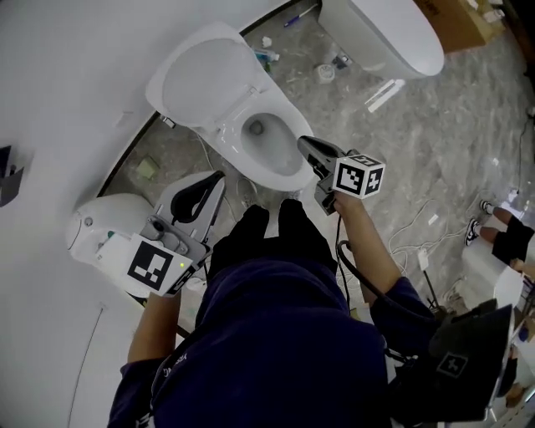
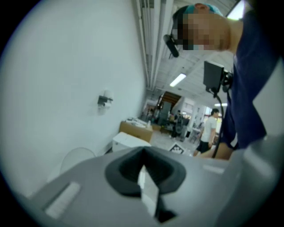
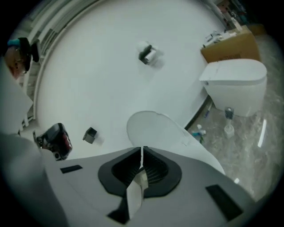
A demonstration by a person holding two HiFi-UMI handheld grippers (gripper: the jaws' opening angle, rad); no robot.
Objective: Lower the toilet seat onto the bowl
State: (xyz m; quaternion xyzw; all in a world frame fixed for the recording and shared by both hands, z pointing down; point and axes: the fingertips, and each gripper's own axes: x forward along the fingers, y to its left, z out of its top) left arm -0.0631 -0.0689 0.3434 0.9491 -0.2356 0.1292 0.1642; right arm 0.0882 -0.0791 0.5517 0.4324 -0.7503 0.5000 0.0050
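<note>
Left gripper, right gripper: jaws together, empty, near bowl.
Seat raised behind bowl; nudged without a grip, it may slam.

1. 3 toilets: middle toilet, upper-right toilet, lower-left toilet.
2. 2 grippers: left gripper, right gripper.
3. 1 cardboard box.
4. 2 wall fixtures: upper fixture, lower fixture.
</note>
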